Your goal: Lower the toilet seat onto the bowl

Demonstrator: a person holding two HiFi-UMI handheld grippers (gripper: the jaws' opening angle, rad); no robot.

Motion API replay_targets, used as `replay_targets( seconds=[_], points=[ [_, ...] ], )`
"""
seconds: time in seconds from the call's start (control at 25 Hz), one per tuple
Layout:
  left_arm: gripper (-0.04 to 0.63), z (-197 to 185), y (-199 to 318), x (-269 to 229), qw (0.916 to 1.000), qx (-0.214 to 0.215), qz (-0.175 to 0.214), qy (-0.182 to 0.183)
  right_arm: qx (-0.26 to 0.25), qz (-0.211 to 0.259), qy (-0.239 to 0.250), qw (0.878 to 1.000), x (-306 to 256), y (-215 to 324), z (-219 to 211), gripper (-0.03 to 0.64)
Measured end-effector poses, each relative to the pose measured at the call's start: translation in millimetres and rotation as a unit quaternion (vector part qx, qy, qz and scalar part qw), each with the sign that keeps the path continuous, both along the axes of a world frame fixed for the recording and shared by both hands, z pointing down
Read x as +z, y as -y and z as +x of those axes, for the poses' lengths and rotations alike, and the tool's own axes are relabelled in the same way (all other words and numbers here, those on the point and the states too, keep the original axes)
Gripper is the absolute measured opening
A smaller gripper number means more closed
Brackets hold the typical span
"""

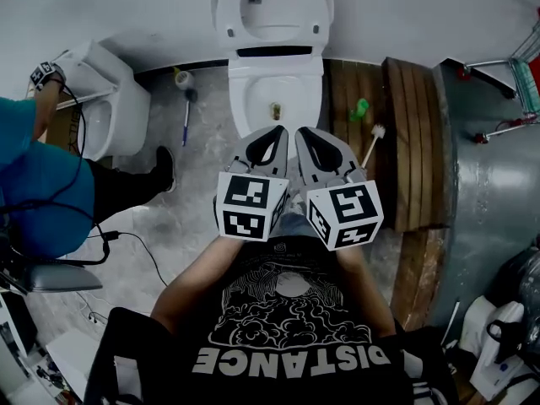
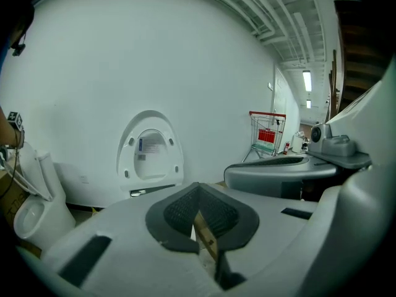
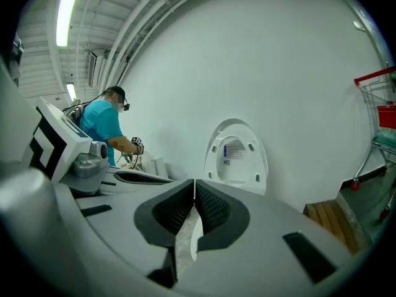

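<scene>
Since the toilet seat (image 1: 314,15) stands raised against the wall (image 1: 126,7), straight behind the bowl (image 1: 245,99), the coming move turns on how it lies from the 2 grippers. Its ring is upright, with the long axis running up the wall, the hinge edge low at the back of the bowl and the free edge on top.

In front of the bowl, just short of its near rim, the left gripper (image 1: 276,132) and the right gripper (image 1: 302,133) sit side by side, almost touching. Both point across the bowl's open mouth at the seat. Each has its jaws pressed together with nothing between them.

Both gripper views show the seat (image 2: 150,153) ahead and well apart from the jaw tips, so neither gripper looks clearly nearer. As I judge it, either one must reach forward over the bowl to the seat's top edge and tip it toward the person.

Right of the bowl lie a brush (image 1: 376,131) and wooden boards (image 1: 405,142). Left of the bowl stands another person (image 1: 42,184).
</scene>
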State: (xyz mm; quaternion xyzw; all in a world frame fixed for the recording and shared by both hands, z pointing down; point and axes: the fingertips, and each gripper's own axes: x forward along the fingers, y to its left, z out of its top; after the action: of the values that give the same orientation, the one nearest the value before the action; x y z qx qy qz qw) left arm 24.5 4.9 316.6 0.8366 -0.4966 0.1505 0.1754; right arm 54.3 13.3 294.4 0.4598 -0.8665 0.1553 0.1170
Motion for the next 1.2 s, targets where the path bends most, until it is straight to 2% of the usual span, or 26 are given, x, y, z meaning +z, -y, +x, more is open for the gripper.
replay_targets(
  seconds=[0.44, 0.76, 1.2],
  points=[
    [0.011, 32, 71, -1, 0.9994, -0.027, 0.001, 0.021, -0.031, -0.002, 0.013, 0.999, 1, 78, 34, 0.020],
    [0.011, 30, 90, -1, 0.9989, -0.042, 0.002, 0.021, -0.040, -0.004, 0.012, 0.999, 3, 97, 32, 0.020],
    [0.011, 13, 142, 9, 0.9993, -0.032, 0.005, 0.016, -0.031, -0.002, 0.000, 1.000, 10, 151, 15, 0.020]
  ],
)
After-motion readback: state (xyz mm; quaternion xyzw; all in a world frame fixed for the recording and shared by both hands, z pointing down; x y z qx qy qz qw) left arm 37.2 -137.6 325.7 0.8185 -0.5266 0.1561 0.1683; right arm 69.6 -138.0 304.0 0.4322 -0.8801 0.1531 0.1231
